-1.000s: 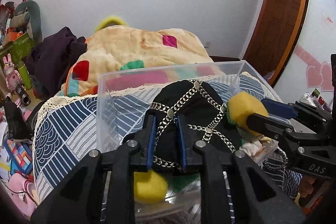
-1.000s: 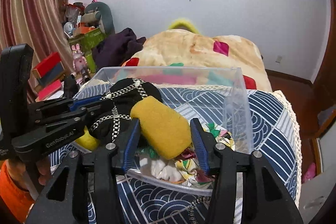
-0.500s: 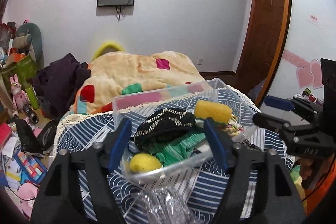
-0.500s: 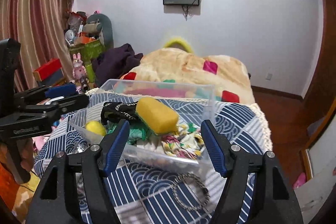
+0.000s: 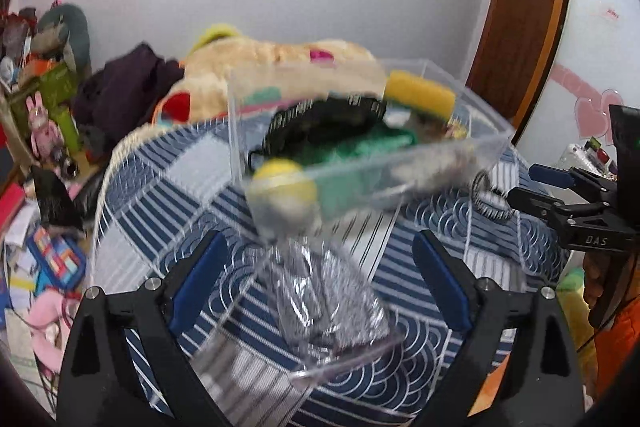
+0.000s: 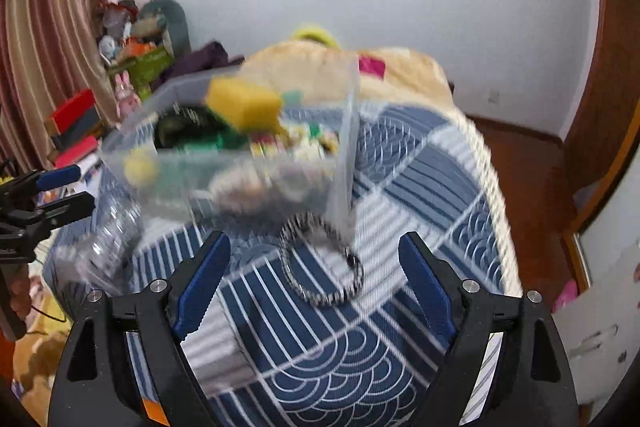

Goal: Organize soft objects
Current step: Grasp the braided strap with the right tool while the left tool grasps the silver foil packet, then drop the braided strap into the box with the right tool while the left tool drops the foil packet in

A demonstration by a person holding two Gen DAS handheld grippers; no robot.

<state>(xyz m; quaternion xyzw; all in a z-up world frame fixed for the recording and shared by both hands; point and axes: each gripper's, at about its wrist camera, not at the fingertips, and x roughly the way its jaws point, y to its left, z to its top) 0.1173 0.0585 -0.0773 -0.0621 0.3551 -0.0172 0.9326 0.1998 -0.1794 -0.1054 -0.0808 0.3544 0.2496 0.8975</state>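
Observation:
A clear plastic bin (image 5: pixel 472 147) (image 6: pixel 168 95) stands on the blue patterned cloth. It holds a black chain-strapped item (image 5: pixel 328 123), a yellow sponge (image 5: pixel 420 93) (image 6: pixel 244 103), a green cloth (image 5: pixel 368 147), a yellow ball (image 5: pixel 280 179) (image 6: pixel 138 163) and floral fabric (image 6: pixel 296 139). My left gripper (image 5: pixel 320 275) is open and empty, above a clear crinkly bag (image 5: pixel 332 303). My right gripper (image 6: pixel 312 275) is open and empty, above a black-and-white bead bracelet (image 6: pixel 320 259). Both views are blurred.
The cloth (image 5: pixel 168 171) (image 6: pixel 420 155) covers a raised surface with a lace edge. A beige blanket (image 5: pixel 280 55) lies behind the bin. Toys and boxes (image 5: pixel 36 99) clutter the left side. A wooden door (image 5: pixel 520 7) is at right.
Both grippers let go of the black item and the sponge, which now lie in the bin. Both opened wide, pulled back and dropped lower toward the cloth in front of the bin.

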